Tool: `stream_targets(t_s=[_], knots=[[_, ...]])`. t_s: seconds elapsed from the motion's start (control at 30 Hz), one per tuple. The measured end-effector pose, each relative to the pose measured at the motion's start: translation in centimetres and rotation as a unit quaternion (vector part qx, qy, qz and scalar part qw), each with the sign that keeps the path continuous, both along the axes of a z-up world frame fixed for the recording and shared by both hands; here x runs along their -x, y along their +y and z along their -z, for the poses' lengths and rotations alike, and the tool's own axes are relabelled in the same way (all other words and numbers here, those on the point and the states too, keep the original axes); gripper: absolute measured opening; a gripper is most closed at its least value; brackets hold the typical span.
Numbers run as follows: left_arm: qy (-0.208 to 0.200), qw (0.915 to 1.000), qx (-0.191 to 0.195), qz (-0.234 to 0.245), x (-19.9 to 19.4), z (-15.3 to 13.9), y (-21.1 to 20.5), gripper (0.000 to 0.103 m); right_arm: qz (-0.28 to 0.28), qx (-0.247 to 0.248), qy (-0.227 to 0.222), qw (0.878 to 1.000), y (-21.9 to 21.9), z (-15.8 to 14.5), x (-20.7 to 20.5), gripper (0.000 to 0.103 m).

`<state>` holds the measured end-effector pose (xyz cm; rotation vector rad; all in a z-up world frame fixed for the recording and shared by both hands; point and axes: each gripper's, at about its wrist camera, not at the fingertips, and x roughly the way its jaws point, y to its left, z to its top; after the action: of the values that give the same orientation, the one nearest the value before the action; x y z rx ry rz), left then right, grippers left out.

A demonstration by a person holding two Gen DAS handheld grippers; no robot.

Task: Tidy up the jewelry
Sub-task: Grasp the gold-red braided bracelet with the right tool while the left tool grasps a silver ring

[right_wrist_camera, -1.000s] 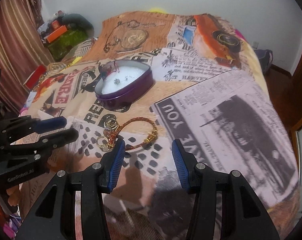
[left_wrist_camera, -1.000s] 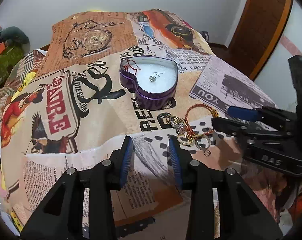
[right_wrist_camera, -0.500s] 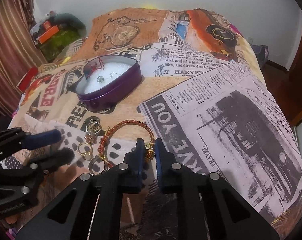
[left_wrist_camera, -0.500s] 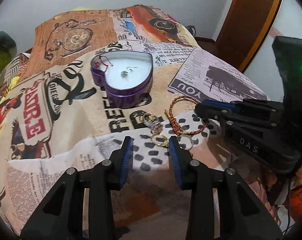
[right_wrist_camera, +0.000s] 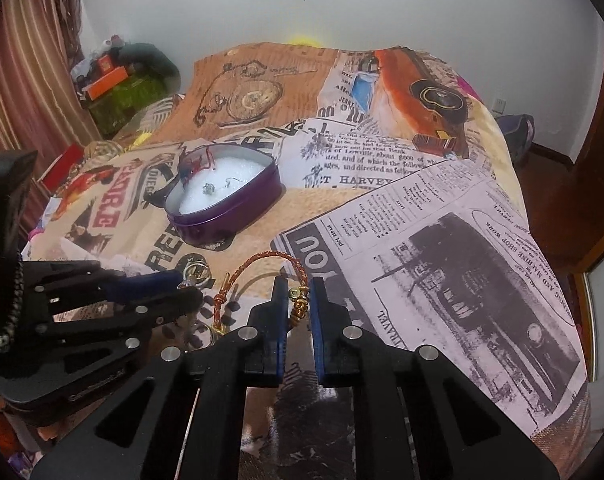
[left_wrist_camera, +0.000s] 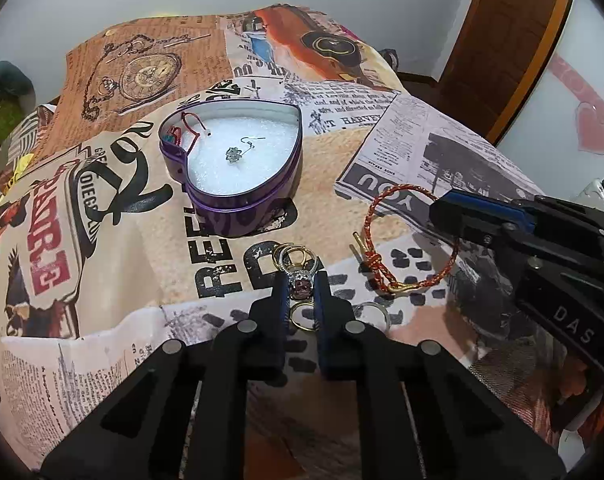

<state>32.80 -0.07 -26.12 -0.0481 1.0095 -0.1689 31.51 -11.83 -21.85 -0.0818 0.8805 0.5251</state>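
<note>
The printed bedspread [left_wrist_camera: 114,240] carried "T HARVEY" and upside-down "YOU" in newspaper lettering (also "REE" in bold black), while the right gripper [left_wrist_camera: 438,212] body read "DAS".

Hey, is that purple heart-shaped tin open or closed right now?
Open. The heart-shaped tin has no lid on it, so its white lining shows, with an earring and a red cord lying inside.

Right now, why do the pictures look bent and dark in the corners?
Both views come through fisheye lenses: black corners, bowed walls. In the left wrist view the heart-shaped tin stays sharp and its white lining glares; in the right wrist view the near tongs loom oversized over a dim foreground.
</note>
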Motion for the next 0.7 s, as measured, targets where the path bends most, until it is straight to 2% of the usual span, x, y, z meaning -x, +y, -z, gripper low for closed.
stream_targets(t_s=[0.33,0.7], knots=[[-0.022,0.9997,0.0,-0.01,1.9,-1.6,0.6,0.01,0.0,-0.008,-0.011,1.0,0.2,-1.5,0.8,0.009],[-0.06,0.9977,0.011,-0.032,3.8,-5.7,2.6,0.01,-0.002,-0.009,-0.041,0.999,0.9,-4.6,2.3,0.009]])
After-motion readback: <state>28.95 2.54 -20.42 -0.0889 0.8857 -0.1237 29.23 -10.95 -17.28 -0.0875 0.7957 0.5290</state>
